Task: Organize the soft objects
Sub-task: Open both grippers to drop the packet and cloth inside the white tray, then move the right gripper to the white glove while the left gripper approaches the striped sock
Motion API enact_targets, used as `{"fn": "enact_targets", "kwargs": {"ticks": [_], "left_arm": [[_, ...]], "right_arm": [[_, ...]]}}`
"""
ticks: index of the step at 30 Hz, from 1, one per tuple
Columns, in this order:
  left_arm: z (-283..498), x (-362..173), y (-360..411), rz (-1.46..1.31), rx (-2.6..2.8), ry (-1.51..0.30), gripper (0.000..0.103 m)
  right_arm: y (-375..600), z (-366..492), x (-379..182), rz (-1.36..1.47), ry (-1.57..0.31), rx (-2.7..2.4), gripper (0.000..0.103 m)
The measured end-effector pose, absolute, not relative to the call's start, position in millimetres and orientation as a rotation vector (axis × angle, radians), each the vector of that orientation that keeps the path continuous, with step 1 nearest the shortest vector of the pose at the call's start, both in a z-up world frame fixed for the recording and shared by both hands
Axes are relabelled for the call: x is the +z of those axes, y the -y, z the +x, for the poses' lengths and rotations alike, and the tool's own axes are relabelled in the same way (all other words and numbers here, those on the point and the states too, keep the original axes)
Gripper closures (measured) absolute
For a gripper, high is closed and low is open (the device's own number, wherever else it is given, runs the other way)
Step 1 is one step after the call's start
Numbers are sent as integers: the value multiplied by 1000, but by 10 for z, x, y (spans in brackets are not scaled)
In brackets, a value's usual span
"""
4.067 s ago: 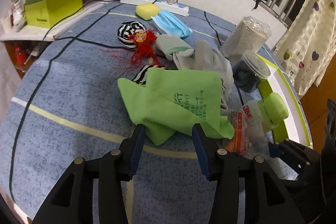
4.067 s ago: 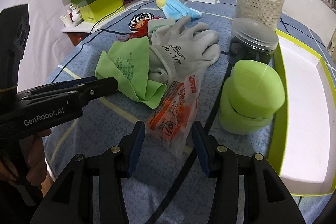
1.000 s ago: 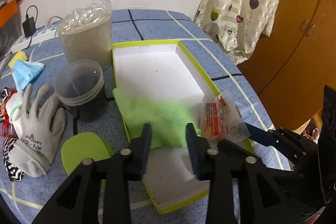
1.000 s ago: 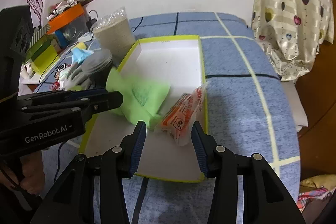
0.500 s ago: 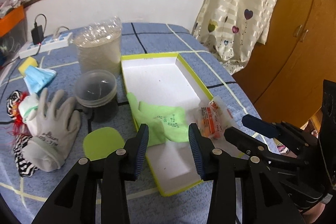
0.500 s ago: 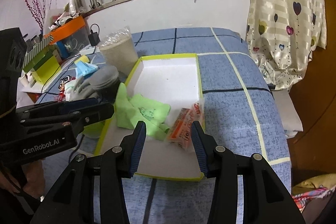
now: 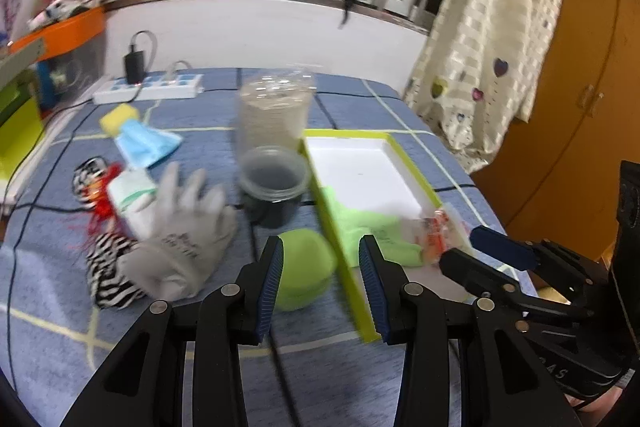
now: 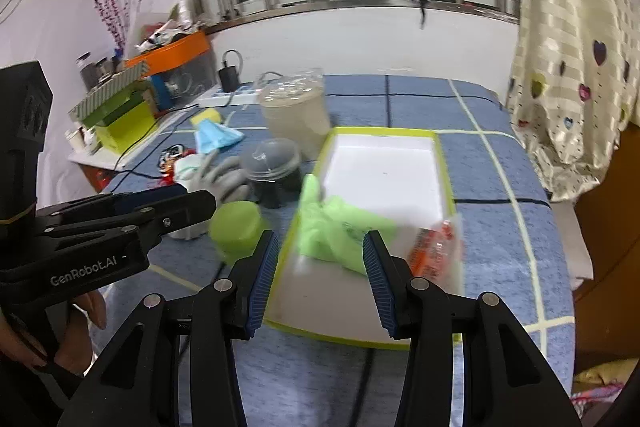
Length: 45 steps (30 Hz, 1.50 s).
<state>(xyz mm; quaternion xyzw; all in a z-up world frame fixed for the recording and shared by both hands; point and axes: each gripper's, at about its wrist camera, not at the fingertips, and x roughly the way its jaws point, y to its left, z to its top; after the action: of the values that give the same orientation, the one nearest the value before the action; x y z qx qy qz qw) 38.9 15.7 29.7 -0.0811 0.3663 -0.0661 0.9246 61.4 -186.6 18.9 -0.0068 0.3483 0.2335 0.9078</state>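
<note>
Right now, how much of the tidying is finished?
Done: green cloth and orange packet lie in the white tray. In hand: nothing; left claw and right claw are open. Left: grey glove, blue mask, striped sock.

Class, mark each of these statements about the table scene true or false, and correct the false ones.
1. The green cloth lies in the white tray. True.
2. The grey glove is inside the tray. False: it lies on the blue tablecloth, left of the tray.
3. The left claw is shut on the cloth. False: its jaws stand open and hold nothing.
4. The orange-printed packet sits at the tray's right edge, beside the cloth. True.
5. The right claw is open and empty. True.
6. The blue face mask is in the tray. False: it lies on the tablecloth near the yellow sponge.
</note>
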Motion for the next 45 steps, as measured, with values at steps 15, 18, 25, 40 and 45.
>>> {"fn": "enact_targets", "kwargs": {"ticks": [15, 18, 25, 40, 45], "left_arm": [[189, 151, -795, -252, -43, -764, 65], [154, 123, -882, -258, -29, -763, 65], [109, 38, -1201, -297, 49, -773, 65], [206, -243, -1797, -382, 176, -820, 65], [310, -391, -1983, -415, 202, -850, 65]], "right_arm": [[1353, 504, 231, -67, -715, 597, 58], [1265, 516, 240, -78, -716, 612, 58], [1003, 540, 236, -109, -719, 660, 58], [187, 681, -40, -242, -793, 794, 58], [-37, 765, -159, -276, -821, 806, 58]]}}
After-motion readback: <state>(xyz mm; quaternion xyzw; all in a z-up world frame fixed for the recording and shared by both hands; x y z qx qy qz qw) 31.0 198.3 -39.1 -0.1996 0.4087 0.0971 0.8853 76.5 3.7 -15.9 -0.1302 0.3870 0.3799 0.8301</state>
